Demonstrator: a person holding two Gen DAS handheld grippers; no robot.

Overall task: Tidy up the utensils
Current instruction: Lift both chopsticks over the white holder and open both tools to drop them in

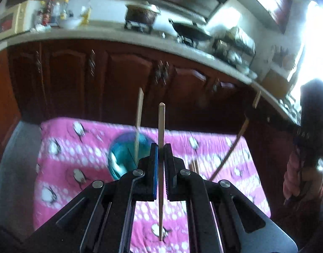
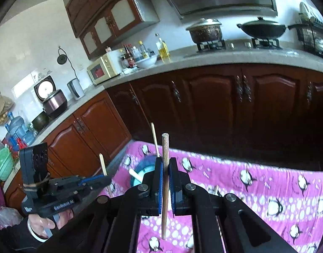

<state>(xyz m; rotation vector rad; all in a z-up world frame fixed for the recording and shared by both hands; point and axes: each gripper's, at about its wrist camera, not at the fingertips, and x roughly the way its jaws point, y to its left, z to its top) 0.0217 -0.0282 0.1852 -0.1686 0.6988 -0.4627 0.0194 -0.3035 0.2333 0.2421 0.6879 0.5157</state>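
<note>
My left gripper (image 1: pixel 160 147) is shut on a pale chopstick (image 1: pixel 161 122) that stands upright above the pink penguin cloth (image 1: pixel 73 160). A blue cup (image 1: pixel 121 158) sits on the cloth just left of it, with another chopstick (image 1: pixel 139 113) standing in it. My right gripper (image 2: pixel 166 162) is shut on a thicker brown chopstick (image 2: pixel 165 147), also upright. The blue cup (image 2: pixel 140 168) lies just beyond its left finger, with a chopstick (image 2: pixel 154 139) in it. The left gripper (image 2: pixel 105 180) shows at the left of the right wrist view, holding its chopstick (image 2: pixel 103 164).
A few loose chopsticks (image 1: pixel 194 166) lie on the cloth right of the left gripper. Dark wooden cabinets (image 2: pixel 224 101) and a grey countertop (image 2: pixel 203 57) with pots run behind the table. The right hand's gripper (image 1: pixel 313 113) shows at the right edge of the left view.
</note>
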